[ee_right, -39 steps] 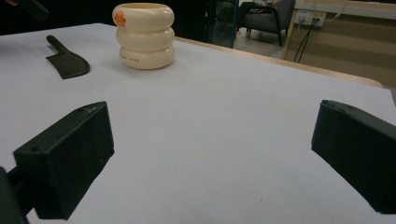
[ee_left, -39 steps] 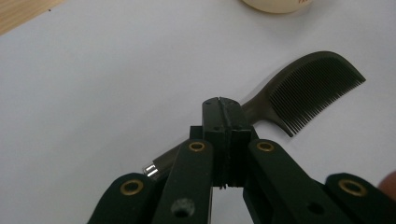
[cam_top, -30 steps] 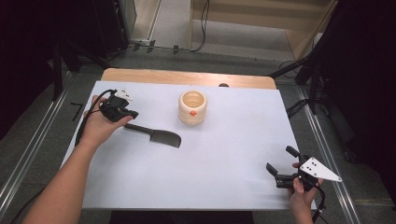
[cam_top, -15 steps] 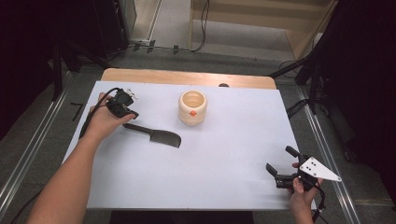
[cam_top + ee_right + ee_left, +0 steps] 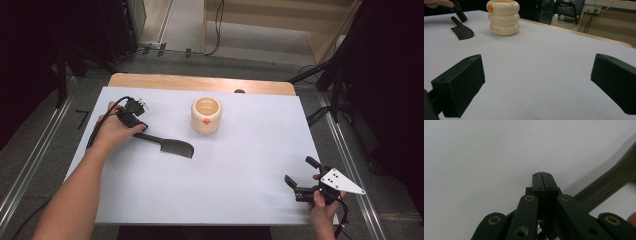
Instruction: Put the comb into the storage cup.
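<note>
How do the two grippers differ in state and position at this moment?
The left gripper has its fingers pressed together with nothing between them; the right gripper has its fingers spread wide apart. The left gripper sits at the handle end of the black toy cleaver, its handle running beside the tips; the right gripper is at the near right table corner, far from it. Both are black and hand-held.
</note>
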A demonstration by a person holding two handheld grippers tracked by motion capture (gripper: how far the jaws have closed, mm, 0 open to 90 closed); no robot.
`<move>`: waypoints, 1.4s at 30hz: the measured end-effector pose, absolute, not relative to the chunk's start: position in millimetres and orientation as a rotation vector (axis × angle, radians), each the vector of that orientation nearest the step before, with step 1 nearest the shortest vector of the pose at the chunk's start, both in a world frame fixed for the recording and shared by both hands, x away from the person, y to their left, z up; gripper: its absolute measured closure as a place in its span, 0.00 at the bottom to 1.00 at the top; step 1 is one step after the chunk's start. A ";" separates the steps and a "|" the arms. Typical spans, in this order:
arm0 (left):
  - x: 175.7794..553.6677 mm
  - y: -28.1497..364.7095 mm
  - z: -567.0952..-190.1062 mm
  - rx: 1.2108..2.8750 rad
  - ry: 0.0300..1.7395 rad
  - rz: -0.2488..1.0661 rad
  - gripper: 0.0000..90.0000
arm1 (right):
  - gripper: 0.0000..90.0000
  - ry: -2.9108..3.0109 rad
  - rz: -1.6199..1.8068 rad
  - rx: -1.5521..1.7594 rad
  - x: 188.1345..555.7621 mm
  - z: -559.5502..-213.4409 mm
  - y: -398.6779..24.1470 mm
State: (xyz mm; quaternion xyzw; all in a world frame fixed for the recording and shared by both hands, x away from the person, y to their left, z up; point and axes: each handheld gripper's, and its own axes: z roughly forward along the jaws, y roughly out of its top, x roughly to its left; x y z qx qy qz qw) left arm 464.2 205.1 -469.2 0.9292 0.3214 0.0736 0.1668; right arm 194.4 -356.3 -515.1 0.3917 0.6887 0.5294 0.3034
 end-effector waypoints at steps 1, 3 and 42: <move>462.4 205.3 -468.5 2.660 0.898 0.201 1.00 | 0.00 1.825 1.403 1.038 194.4 -515.1 -356.3; 461.2 205.3 -468.3 2.666 0.891 0.196 1.00 | 0.00 1.825 1.403 1.038 194.4 -515.1 -356.3; 425.3 216.4 -450.4 2.597 0.827 0.102 0.76 | 0.00 1.817 1.389 1.048 194.4 -515.0 -355.7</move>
